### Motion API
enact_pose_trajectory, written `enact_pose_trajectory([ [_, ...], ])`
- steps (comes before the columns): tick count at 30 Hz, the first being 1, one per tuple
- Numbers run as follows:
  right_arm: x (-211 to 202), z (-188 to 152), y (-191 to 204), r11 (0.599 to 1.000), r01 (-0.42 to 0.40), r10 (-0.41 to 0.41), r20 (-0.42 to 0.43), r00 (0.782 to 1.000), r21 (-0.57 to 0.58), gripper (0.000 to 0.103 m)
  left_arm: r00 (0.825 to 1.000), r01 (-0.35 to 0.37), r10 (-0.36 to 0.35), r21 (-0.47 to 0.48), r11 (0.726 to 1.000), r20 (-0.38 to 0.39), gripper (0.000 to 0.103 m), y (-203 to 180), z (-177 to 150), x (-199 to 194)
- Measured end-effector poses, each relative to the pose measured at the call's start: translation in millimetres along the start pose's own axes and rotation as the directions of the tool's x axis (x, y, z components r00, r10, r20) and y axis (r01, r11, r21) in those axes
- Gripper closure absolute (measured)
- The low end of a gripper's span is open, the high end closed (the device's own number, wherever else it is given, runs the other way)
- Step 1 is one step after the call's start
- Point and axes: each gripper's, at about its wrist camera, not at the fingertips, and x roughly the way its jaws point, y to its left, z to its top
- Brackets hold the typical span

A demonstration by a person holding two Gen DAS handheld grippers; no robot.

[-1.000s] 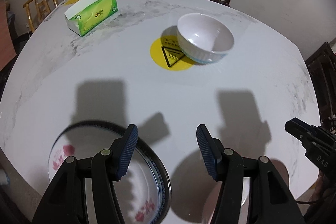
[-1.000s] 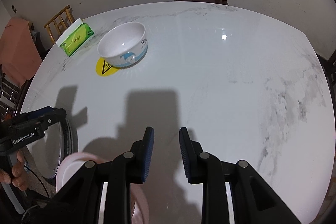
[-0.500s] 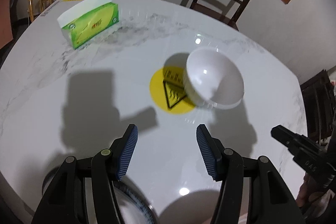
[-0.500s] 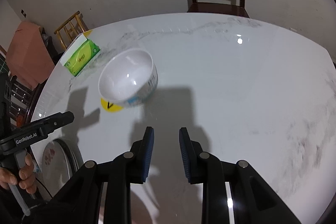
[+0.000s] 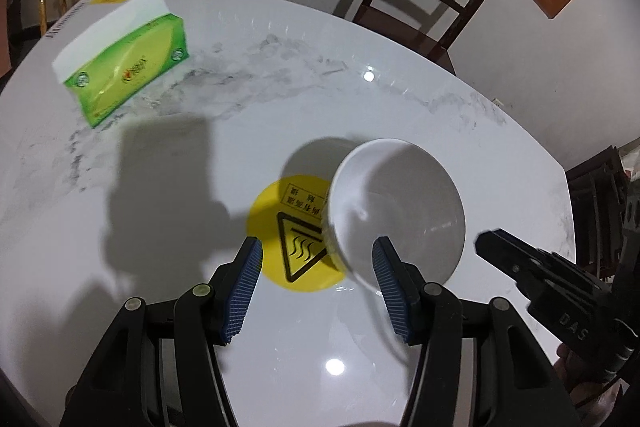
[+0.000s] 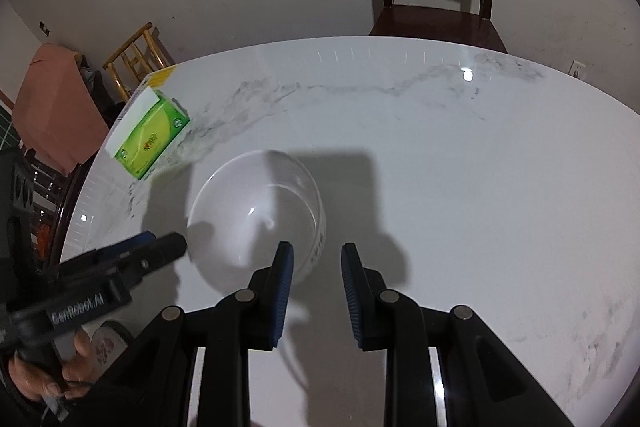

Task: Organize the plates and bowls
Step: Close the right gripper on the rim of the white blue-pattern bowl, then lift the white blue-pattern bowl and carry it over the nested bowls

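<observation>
Both tongs are out over the white table (image 5: 120, 267) with nothing in them. My left tongs (image 5: 316, 287) stand partly open, and my right tongs (image 6: 316, 291) have only a narrow gap, so they are open just a little. The bowl (image 5: 400, 211) is what I want. In the left view it sits right of the middle of the frame, partly on a yellow sticker (image 5: 280, 259), and my right-hand pad sits over its near rim, though I cannot tell if it touches. In the right view the bowl (image 6: 256, 219) is left of the middle, just past my left-hand pad. A green tissue box (image 5: 124, 75) rests in the upper left, far from the bowl. I think the bowl is hard, smooth and a bit heavy, and it could break if I drop it. Its shiny side looks slippery. I would grab the rim, one pad inside and one outside, and squeeze gently but firmly.
</observation>
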Motion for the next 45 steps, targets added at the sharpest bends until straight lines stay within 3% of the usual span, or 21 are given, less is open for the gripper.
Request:
enact_pose_trajectory([
  [5, 19, 6, 0, 1.000, 0.016, -0.016, -0.031, 0.999, 0.018, 0.078, 1.000, -0.005, 0.005, 0.008, 1.000, -0.013, 0.053, -4, 7, 15],
  [16, 43, 3, 4, 1.000, 0.026, -0.025, -0.065, 0.998, 0.005, 0.078, 0.997, 0.017, -0.019, -0.022, 1.000, -0.078, 0.081, 2, 11, 46],
  [19, 47, 2, 3, 1.000, 0.012, -0.011, -0.072, 0.997, 0.018, 0.084, 0.996, 0.043, -0.045, -0.017, 0.999, -0.083, 0.087, 2, 10, 49],
  [30, 40, -8, 5, 0.999, 0.022, -0.019, -0.065, 0.998, 0.037, 0.086, 0.994, 0.035, -0.035, 0.005, 0.999, -0.101, 0.089, -5, 3, 46],
  [45, -16, -36, 2, 0.999, 0.031, -0.030, -0.020, 0.999, 0.043, 0.086, 0.994, 0.055, -0.048, 0.071, 0.996, -0.099, 0.089, -39, -22, 12],
])
